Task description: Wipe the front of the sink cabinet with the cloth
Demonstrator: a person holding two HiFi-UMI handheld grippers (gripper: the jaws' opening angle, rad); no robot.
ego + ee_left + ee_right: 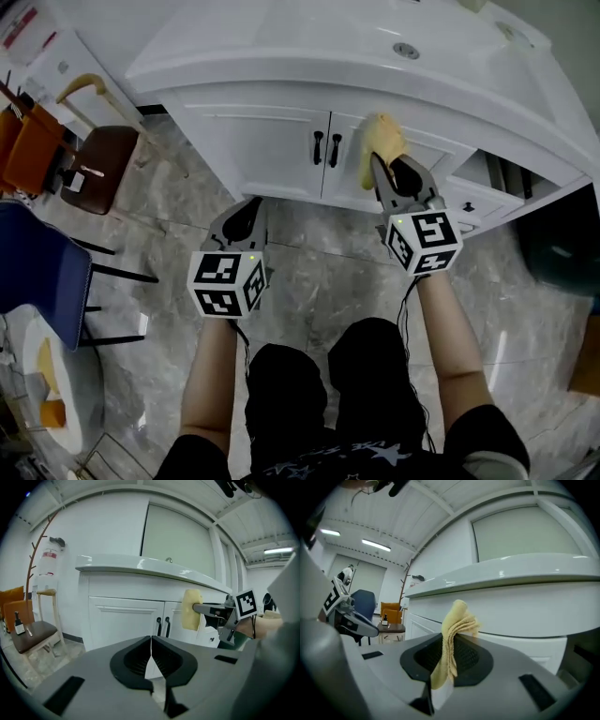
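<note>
The white sink cabinet (262,141) has two doors with black handles (326,149) under a white basin top. A folded yellow cloth (380,142) is pinched in my right gripper (386,161) and held against the upper part of the right door. In the right gripper view the cloth (451,641) stands up between the shut jaws, close to the cabinet front (525,611). My left gripper (246,216) hangs lower, off the cabinet, shut with nothing in it. The left gripper view shows the doors (126,620) and the cloth (191,609) ahead.
A brown-seated chair (98,164) and an orange one (28,145) stand at the left, and a blue chair (42,272) nearer me. An open drawer unit (487,192) sits at the cabinet's right. The floor (309,253) is marble tile. My knees (328,375) are below.
</note>
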